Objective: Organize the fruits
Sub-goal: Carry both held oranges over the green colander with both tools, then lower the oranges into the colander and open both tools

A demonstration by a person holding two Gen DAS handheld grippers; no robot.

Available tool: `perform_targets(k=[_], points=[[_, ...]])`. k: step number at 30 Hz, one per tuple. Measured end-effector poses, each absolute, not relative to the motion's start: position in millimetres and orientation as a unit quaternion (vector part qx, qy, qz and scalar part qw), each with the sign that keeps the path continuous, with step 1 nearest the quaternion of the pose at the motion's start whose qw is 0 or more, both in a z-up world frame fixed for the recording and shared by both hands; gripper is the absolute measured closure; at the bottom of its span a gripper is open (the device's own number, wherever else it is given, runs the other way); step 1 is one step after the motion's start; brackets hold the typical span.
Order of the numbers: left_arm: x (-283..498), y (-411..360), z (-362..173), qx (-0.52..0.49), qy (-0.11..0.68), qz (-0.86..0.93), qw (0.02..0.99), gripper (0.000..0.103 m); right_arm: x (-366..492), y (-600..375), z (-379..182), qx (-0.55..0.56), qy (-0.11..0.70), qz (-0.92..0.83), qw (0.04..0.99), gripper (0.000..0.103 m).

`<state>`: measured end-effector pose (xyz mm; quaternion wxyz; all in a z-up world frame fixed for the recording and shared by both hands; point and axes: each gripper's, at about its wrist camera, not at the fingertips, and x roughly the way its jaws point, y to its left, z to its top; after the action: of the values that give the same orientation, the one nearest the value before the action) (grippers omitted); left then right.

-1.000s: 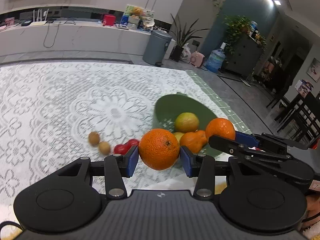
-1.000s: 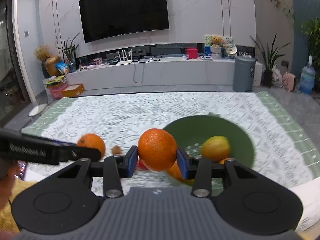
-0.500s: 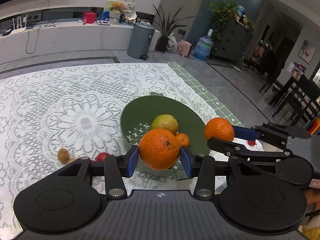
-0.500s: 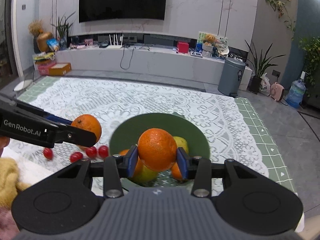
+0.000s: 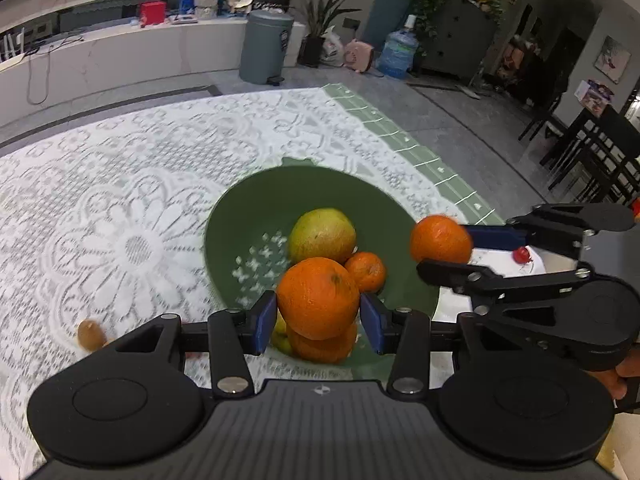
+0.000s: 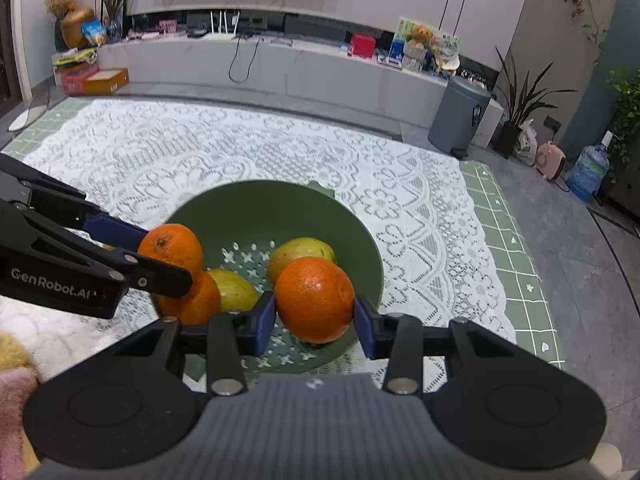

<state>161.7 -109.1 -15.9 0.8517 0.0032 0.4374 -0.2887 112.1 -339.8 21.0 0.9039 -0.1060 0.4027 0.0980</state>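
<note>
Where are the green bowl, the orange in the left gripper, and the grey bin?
green bowl [image 5: 256,216], left wrist view, bare inner wall.
orange in the left gripper [image 5: 318,298], left wrist view, front face.
grey bin [image 6: 458,114], right wrist view, side of its body.

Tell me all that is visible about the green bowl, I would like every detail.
The green bowl is round and deep, matte like plastic, with small cross-shaped drain holes in its bottom, like a colander. It stands upright on the white lace tablecloth. Inside lie yellow-green fruits and oranges. Both grippers hold oranges above it; neither visibly touches it.
</note>
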Motion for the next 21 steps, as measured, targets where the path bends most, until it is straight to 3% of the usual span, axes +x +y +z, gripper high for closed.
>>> perform_targets(k=[21], points=[[197.9, -109.9, -37.6, 0.017, 0.455, -0.279, 0.845, 0.052, 156.3, -335.2, -8.0, -0.132, 0.447, 0.109, 0.878, 0.063]])
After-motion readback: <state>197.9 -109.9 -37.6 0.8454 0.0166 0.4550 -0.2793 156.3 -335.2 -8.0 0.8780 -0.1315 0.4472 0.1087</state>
